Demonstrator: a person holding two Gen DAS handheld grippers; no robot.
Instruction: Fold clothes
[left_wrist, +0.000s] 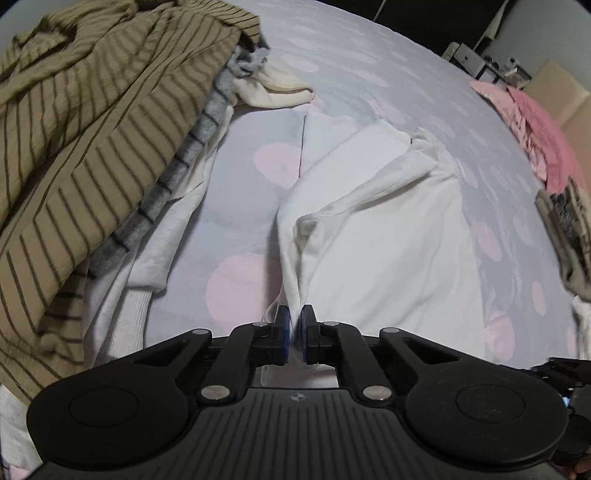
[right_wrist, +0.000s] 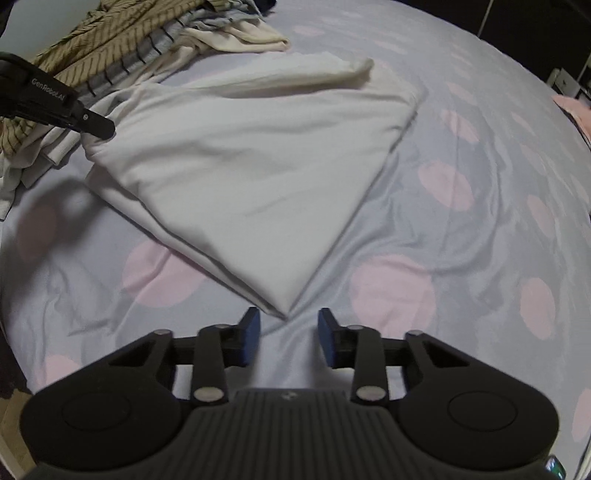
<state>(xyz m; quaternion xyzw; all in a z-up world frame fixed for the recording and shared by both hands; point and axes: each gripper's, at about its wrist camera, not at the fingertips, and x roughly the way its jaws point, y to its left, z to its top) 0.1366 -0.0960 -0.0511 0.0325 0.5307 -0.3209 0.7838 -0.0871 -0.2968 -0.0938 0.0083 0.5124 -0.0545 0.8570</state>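
A white garment (right_wrist: 251, 177) lies partly folded on the bed, its near corner pointing at my right gripper. My left gripper (left_wrist: 294, 328) is shut on an edge of this white garment (left_wrist: 369, 229) and lifts it slightly. In the right wrist view the left gripper (right_wrist: 107, 129) shows at the far left, pinching the garment's left corner. My right gripper (right_wrist: 289, 332) is open and empty, hovering just short of the garment's near corner.
A pile of clothes lies at the left: a tan striped garment (left_wrist: 85, 129), a grey striped one (left_wrist: 184, 155) and cream pieces (left_wrist: 273, 92). Pink clothes (left_wrist: 535, 122) lie at the right edge. The bedsheet (right_wrist: 443, 229) is lilac with pink dots.
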